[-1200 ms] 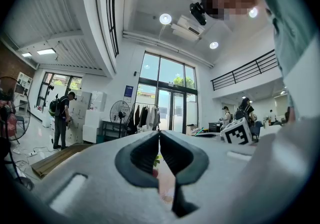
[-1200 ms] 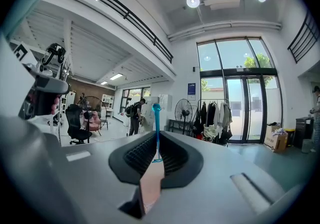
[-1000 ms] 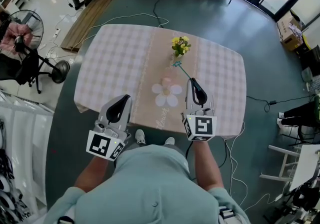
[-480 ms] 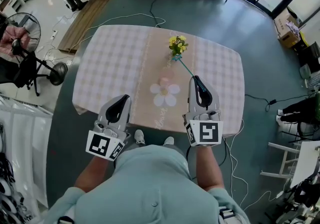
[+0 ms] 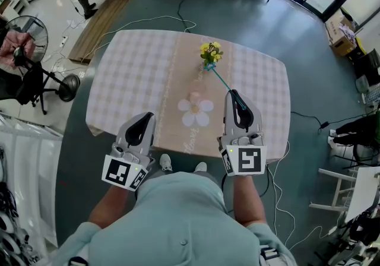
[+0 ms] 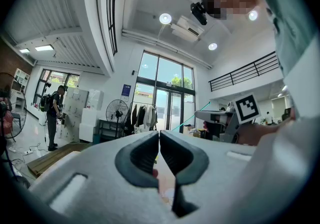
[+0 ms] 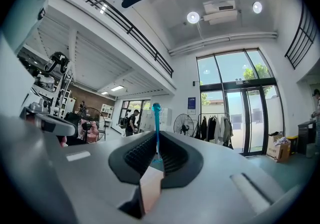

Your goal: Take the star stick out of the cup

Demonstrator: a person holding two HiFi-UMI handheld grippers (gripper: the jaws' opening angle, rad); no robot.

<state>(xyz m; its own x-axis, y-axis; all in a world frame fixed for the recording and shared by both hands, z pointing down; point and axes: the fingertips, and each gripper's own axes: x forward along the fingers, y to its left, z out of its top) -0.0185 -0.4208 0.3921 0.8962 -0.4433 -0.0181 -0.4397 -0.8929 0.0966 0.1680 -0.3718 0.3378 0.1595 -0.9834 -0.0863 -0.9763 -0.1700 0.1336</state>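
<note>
The right gripper [image 7: 156, 143] is clenched on the star stick [image 7: 156, 123]. In the right gripper view the thin teal stick is pinched between the ribbed dark pads. It runs out past the tips to a small teal blob at its far end. Such a tight pinch near one end looks meant to stop so thin a stick from swivelling.

In the head view the stick slants away from that gripper's tips towards a small bunch of yellow flowers [image 5: 211, 52]. Its teal end, which looks like the star, lies just beside them; whether it touches them cannot be told. The stick appears to be in the air above the checked worktop [image 5: 136, 75], with no cup around it. A small pinkish round thing [image 5: 196, 97] sits on the pale runner [image 5: 185, 69], beside a white flower shape [image 5: 197, 111]. It may be the cup, but it is too small to be sure. If it is, the stick looks clear of it and the task is nearly done.

The left gripper [image 6: 159, 135] is closed, with nothing between its pads. It sits at the worktop's near edge, well apart from the stick. It is probably idle because the lift needs only one hand.

Each gripper carries a marker cube [image 5: 244, 161] with black-and-white square patterns, not words. Cursive lettering [image 5: 191, 135] on the runner is too small to read. The print on a blue wall sign [image 7: 192, 103] beside tall glass doors is also illegible.
</note>
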